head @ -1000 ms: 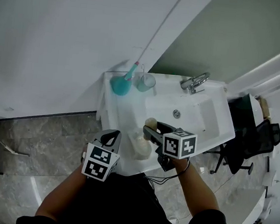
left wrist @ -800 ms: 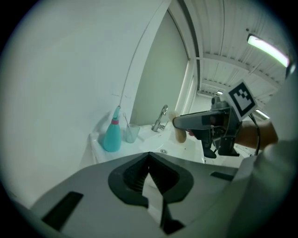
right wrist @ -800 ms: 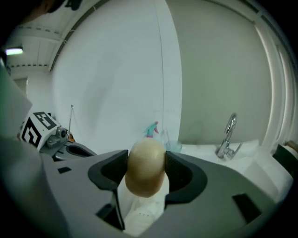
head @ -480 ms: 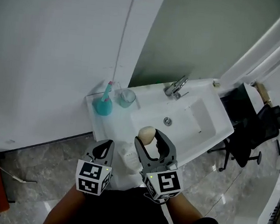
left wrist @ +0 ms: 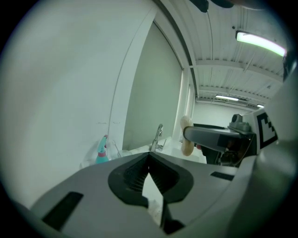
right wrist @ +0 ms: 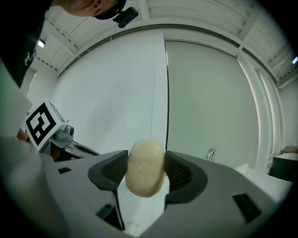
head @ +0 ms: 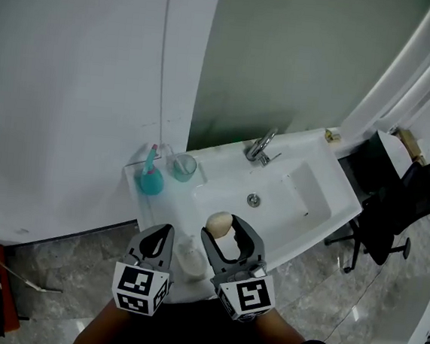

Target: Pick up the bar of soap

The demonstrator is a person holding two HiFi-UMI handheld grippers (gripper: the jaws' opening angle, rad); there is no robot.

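Up over the front-left corner of the white basin (head: pixel 304 185), R gripper (head: pixel 225 227) has its fingers clamped on the bar of soap (head: pixel 219 222), one pad on each broad side. One bar only, cream, oval. In the right gripper view the soap's long axis runs top to bottom, upper end poking above the jaw tips, plain wall behind it. L gripper (head: pixel 158 239) sits just beside, fingers pressed together, nothing betw. them. Around: 1 chrome tap (head: pixel 261 145) at the basin's back, 1 teal bottle (head: pixel 149 178) and 1 clear tumbler (head: pixel 184 167) side by side at the back-left corner. Small pale dish (head: pixel 190 254) betw. the 2 grippers, too blurry to say more. Black office chair (head: pixel 396 211) off to the right.
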